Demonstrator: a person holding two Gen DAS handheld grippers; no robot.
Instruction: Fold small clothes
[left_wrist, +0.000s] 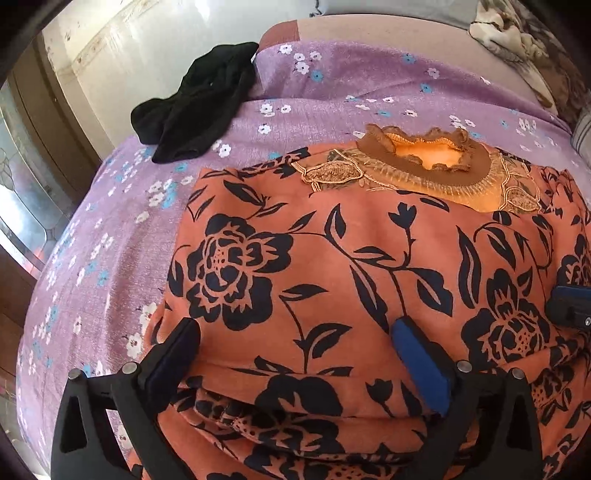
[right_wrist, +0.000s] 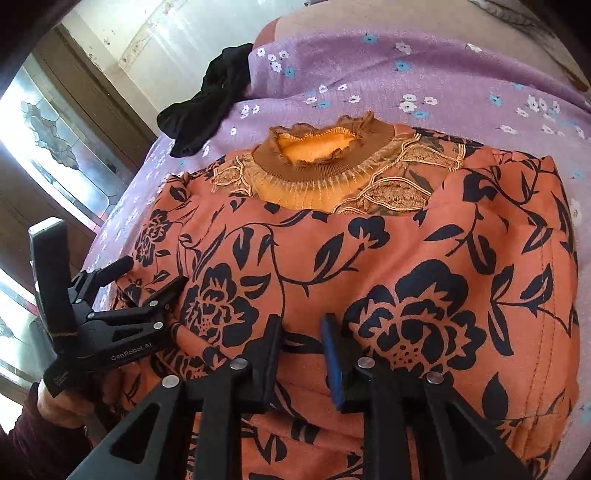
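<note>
Now the orange flowered top (left_wrist: 332, 258) lies on the bed (left_wrist: 110, 240), its lower part folded up. Left hand-held gripper (left_wrist: 295, 332) stands wide apart; right hand-held gripper (right_wrist: 301, 332) slightly apart (both released). Next, I think, another fold needs a fresh grasp.

Orange soft-fabric top with black flower-and-leaf print (left_wrist: 332, 266) (right_wrist: 369, 266), lying flat on the bed, brown ruffled ribbed collar with gold lace trim at the far end, lower part folded up in layers at the near edge. Crumpled black garment (left_wrist: 195, 99) (right_wrist: 210, 99) well apart, far left.
</note>
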